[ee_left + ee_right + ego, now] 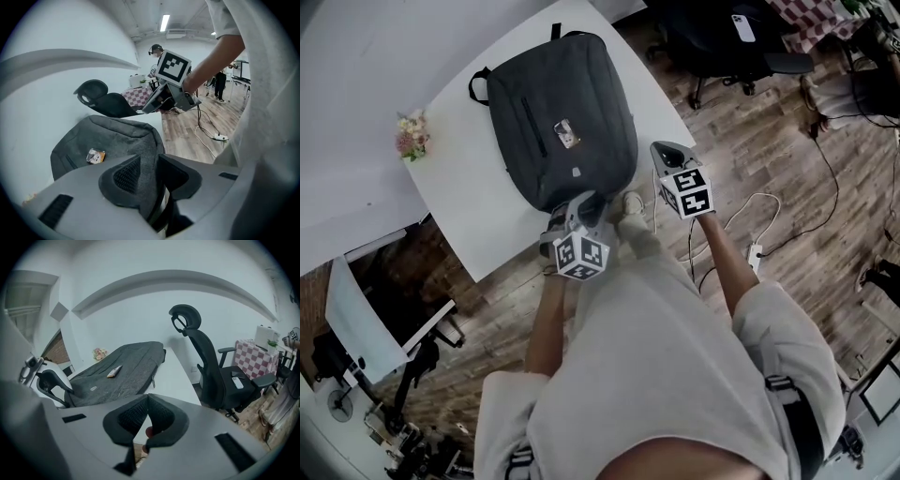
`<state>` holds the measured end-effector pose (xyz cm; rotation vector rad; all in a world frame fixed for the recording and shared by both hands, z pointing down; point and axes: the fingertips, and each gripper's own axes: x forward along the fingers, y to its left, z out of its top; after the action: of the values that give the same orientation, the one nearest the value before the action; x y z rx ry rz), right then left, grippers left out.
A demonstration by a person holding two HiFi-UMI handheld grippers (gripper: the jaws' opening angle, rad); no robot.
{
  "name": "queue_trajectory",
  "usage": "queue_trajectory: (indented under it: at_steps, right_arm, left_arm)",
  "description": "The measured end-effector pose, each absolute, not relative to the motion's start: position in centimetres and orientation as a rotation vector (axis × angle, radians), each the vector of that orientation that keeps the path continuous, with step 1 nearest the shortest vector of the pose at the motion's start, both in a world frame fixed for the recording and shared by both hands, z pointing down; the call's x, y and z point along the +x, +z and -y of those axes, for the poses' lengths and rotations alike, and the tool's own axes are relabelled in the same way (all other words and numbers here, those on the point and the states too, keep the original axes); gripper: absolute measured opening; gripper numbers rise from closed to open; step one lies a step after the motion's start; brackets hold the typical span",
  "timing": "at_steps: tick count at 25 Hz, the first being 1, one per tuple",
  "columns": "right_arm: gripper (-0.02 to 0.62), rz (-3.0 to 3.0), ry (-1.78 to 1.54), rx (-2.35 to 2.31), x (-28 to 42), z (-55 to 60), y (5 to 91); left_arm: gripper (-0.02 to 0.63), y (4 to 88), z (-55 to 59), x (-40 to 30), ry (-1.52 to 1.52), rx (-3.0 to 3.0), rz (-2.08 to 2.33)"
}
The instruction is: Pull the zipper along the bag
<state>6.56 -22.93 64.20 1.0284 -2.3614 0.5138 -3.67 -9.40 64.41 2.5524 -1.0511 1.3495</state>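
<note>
While the left gripper [147, 169] gaped round a corner of the bag [558, 122] and the right gripper [146, 411] hung closed, empty, beside it, tugging the zipper [153, 378] could drag the unheld bag.

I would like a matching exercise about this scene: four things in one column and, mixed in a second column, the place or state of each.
1. backpack
2. left gripper
3. right gripper
4. flowers

A. jaws together, nothing between them
B. near a corner of the table
C. grey, lying flat on the table
D. jaws apart, backpack fabric between them

Pairs: 1-C, 2-D, 3-A, 4-B
</note>
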Motion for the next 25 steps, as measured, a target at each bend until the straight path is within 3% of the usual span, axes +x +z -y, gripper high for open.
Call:
queue_trajectory:
  at_steps: [4,6,11,20,25]
  right_arm:
    - [0.014,2.369,0.456,0.946,5.6,23.9,64.8]
    - [0.014,2.372,0.412,0.901,5.1,24.6,65.2]
    - [0.138,2.36,0.336,0.819,4.1,26.3,66.6]
    - [0.171,2.285,0.203,0.681,3.3,28.8,69.1]
    - [0.187,2.297,0.151,0.571,2.4,29.4,69.5]
  left_arm:
    - [0.166,64.2,9.6,-3.9,1.405,2.564,1.022]
    - [0.236,64.1,9.5,-3.9,1.411,2.56,0.991]
    - [0.236,65.8,8.7,-4.6,1.458,2.512,0.948]
    - [0.235,68.0,9.3,-4.4,1.555,2.494,0.87]
    - [0.188,68.1,9.5,-4.2,1.532,2.489,0.817]
